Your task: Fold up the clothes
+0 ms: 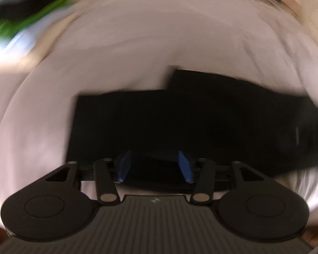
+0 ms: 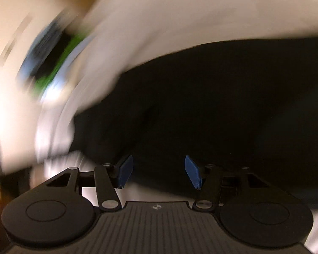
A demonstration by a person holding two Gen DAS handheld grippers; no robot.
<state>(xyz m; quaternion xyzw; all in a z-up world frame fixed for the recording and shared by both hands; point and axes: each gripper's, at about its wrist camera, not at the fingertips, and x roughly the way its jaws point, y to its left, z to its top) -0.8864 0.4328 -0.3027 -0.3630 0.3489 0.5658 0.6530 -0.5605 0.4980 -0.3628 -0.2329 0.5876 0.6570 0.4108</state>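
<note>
Both hand-held grippers, left [image 1: 154, 166] and right [image 2: 160, 172], hang released over the black garment [image 1: 180, 122]. Heavy blur risks a misjudged pinch, rumpling its folded layers on the white sheet [image 1: 116, 53].

Blurred black garment [image 1: 180, 122], left tongs [image 1: 155, 165] seemingly apart

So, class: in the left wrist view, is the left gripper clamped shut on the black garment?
No: the left gripper is open, its blue pads apart over the black garment.
</note>
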